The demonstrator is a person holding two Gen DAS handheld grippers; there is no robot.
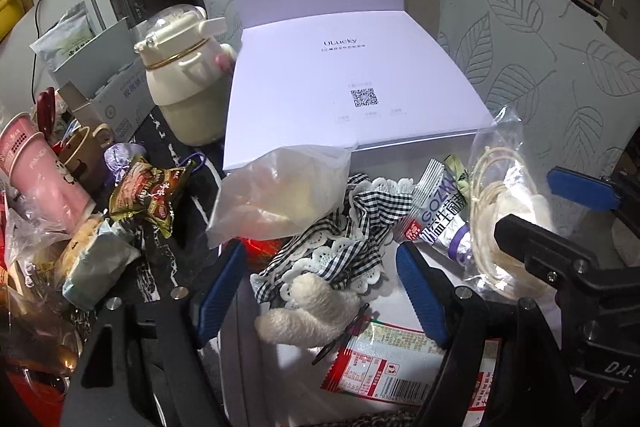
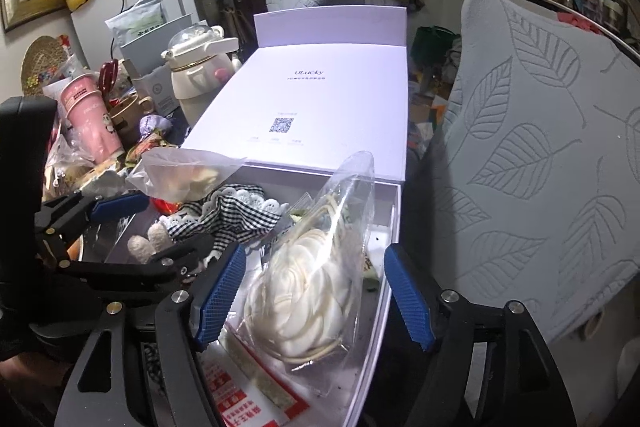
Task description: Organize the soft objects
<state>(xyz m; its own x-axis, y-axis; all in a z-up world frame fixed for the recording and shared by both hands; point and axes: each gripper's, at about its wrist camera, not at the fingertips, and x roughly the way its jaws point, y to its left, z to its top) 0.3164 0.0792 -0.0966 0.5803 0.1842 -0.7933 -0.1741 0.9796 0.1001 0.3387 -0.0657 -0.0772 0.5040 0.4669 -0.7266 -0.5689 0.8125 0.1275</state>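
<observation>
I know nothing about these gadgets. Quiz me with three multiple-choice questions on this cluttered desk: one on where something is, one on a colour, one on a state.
1. Where does the checked cloth lie?
A. in the white box
B. on the chair
C. in a cup

2. What colour are the gripper pads?
A. red
B. blue
C. green

3. The box lid is:
A. shut
B. missing
C. folded back open

A: the box walls surround the cloth.
B: both views show blue pads.
C: the lid lies flat behind the box.
</observation>
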